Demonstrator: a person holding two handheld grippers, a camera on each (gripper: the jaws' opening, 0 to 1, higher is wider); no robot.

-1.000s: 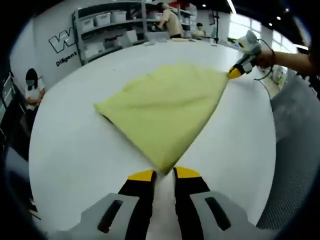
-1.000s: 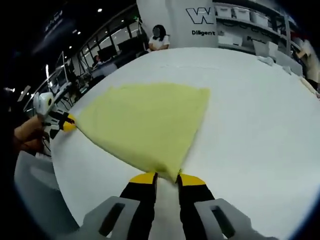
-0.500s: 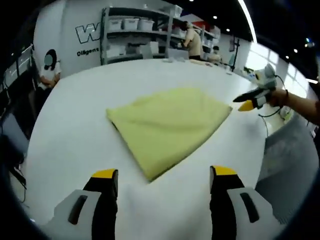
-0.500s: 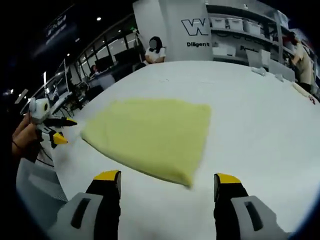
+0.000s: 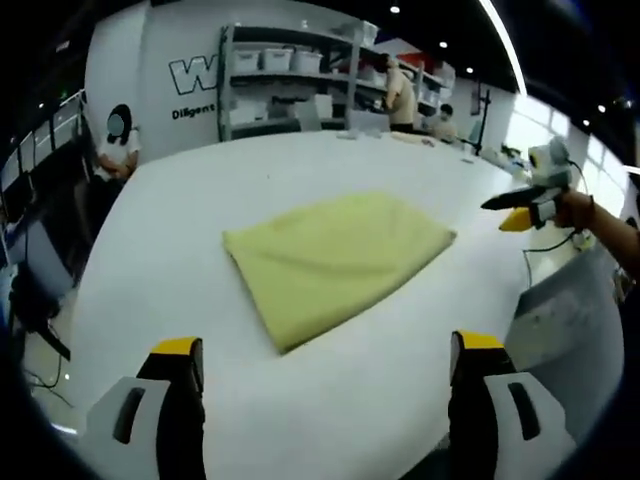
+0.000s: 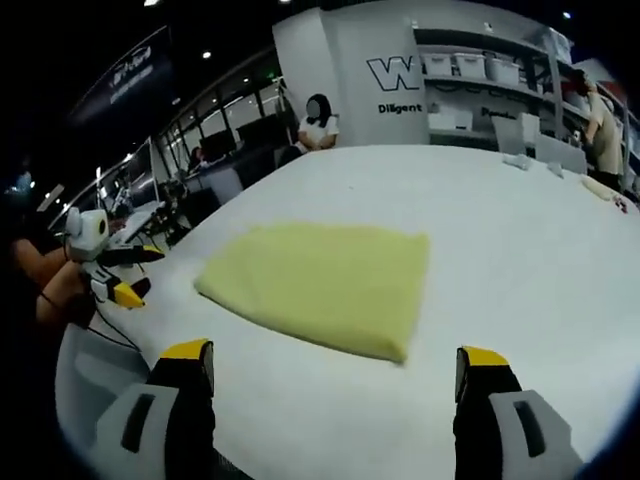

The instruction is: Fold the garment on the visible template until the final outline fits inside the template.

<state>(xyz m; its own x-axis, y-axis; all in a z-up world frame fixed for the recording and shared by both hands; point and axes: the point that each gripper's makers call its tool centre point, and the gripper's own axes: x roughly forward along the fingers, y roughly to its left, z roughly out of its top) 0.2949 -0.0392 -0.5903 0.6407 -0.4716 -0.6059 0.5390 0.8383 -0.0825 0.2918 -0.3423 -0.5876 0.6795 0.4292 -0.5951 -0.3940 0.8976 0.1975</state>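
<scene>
- Currently the yellow garment [image 5: 335, 262] lies folded flat on the white table [image 5: 200, 200], near centre in the left gripper view, a bit toward 12 from that view's own jaws.
- Left gripper [image 5: 325, 355]: jaws spread wide, holding nothing, yellow tips at 7 and 5 o'clock, well clear of the cloth's near corner.
- Right gripper [image 6: 335, 360]: jaws also wide apart and empty; garment [image 6: 320, 285] sits just past them toward 12.
- Right gripper [image 5: 515, 210] also appears at 3 o'clock in the left gripper view, held in a hand [image 5: 580, 212], jaws parted, off the cloth's edge.
- Left gripper [image 6: 125, 275] appears at 9 o'clock in the right gripper view, jaws parted.
- Template outline: can't make one out on the table.
- Writing: wall [image 6: 350, 60] shows a big "W" logo with "Diligent" under it, the rest cut off.
- Background: shelving with bins [image 5: 290, 70], person seated [image 6: 318, 125] at 12, another standing [image 5: 402, 95] by the shelves.
</scene>
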